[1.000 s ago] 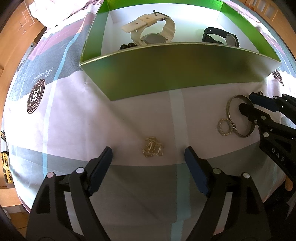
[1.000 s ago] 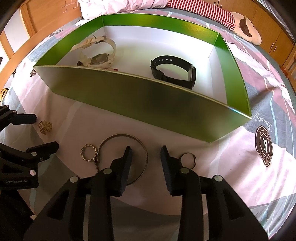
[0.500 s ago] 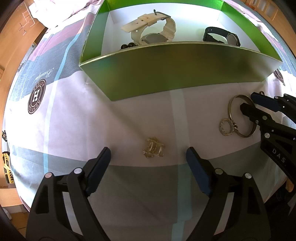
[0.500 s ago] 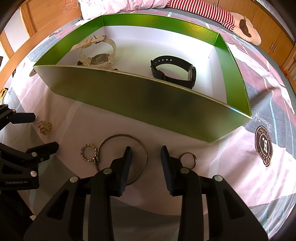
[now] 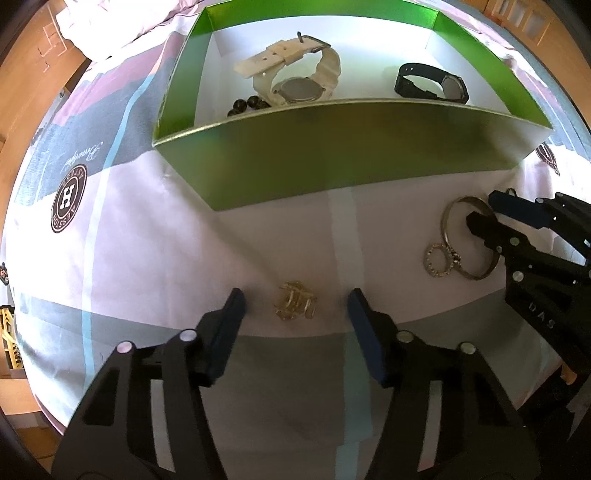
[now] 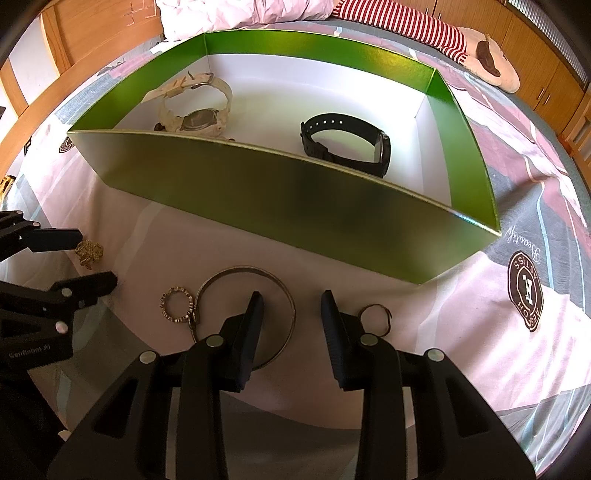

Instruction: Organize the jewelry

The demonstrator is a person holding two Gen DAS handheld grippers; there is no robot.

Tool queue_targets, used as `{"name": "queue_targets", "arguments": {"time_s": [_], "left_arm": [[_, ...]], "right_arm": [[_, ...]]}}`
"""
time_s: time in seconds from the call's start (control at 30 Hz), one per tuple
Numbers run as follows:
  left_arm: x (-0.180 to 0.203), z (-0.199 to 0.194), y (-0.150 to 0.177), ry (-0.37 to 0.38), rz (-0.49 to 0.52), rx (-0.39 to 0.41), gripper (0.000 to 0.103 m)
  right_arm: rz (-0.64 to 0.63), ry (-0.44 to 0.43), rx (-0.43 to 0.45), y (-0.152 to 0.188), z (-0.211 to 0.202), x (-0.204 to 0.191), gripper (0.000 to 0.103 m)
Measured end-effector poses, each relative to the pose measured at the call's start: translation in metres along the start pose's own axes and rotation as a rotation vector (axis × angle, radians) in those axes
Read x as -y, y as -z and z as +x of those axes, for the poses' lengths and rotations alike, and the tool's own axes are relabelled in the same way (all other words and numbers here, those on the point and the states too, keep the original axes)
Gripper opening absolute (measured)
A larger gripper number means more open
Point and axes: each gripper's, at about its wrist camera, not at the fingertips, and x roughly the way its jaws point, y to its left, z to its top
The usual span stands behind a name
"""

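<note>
Left claw (image 5: 295, 301) points down at the bed sheet (image 5: 155, 236), jaws closing around the gold clump (image 5: 294, 305). Clump sits between the fingertips (image 5: 233, 306), lower centre of the left view, pads not on it yet. In the right view the same clump (image 6: 88, 252) shows at left edge, between the left claw's two tips.

Right claw (image 6: 291, 306) at bottom centre of its view, jaws narrow, part-open. Its left finger (image 6: 255, 310) stands inside the bangle (image 6: 258, 271), its right finger outside; the bangle's rim passes through the gap but I can't tell that the pads press on it. Bangle lies flat on the sheet. Left view has bangle (image 5: 452, 218) at right, with right claw (image 5: 480, 212) over it.

Studded ring (image 6: 177, 306) just left of the bangle, linked to it by a small clasp; seen too at (image 5: 437, 260). Small open ring (image 6: 375, 317) just right of the right finger, partly behind it.

Green box (image 6: 258, 192) across upper half of both views, white floor inside. In it: cream watch (image 6: 192, 107) at left, black watch (image 6: 347, 144) at right, well apart. Dark beads (image 5: 247, 105) beside the cream watch, at the near wall.

Striped cloth (image 6: 399, 26) and slipper (image 6: 491, 62) upper right of right view.
</note>
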Motion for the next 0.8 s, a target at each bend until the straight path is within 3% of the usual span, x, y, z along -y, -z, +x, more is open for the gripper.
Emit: {"name": "queue_targets", "arguments": {"time_s": [0.13,0.4,0.8], "left_arm": [[0.000,-0.002,-0.001,0.012,0.012,0.010,0.043],[-0.005,-0.007,-0.006,0.017,0.003,0.019,0.023],[-0.008,-0.005,-0.007,0.004,0.009,0.022,0.023]], "right_arm": [[-0.001,0.004,0.001,0.003,0.001,-0.003,0.034],[0.003,0.003,-0.001,0.003,0.001,-0.004,0.034],[0.001,0.008,0.001,0.002,0.002,-0.004,0.034]]}}
